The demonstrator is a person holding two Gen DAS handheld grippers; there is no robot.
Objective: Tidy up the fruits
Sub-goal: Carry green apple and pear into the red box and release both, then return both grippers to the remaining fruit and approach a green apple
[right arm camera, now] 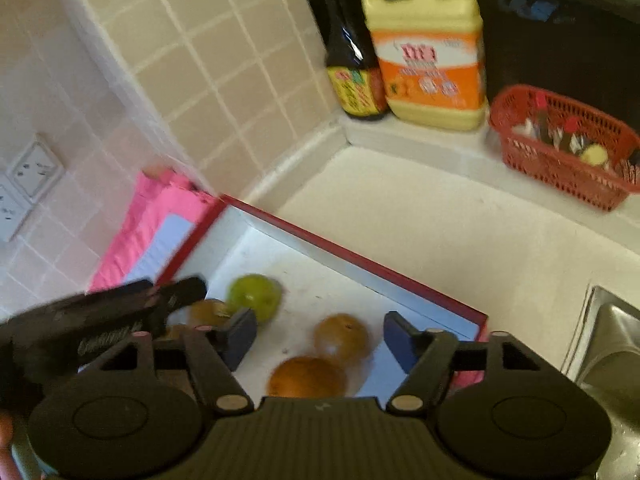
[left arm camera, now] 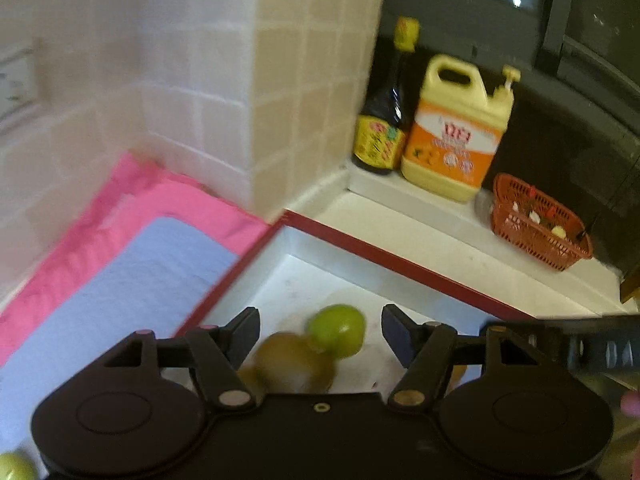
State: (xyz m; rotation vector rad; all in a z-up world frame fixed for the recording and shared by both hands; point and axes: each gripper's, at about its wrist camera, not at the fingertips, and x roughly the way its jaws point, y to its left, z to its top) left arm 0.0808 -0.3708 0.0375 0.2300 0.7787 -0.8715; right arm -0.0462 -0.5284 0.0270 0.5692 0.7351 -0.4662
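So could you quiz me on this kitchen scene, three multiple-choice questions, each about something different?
1. Where does the green fruit lie?
A. in the red-rimmed tray
B. in the red basket
C. in the sink

2. What colour is the detergent jug?
A. blue
B. yellow and orange
C. green

3. How does the right hand-held gripper stand?
A. shut on a fruit
B. open, holding nothing
C. shut on the bottle

Answers: 1 A, it rests on the tray's white floor; 2 B, yellow body, orange label; 3 B, both pads stand clear of the fruit.
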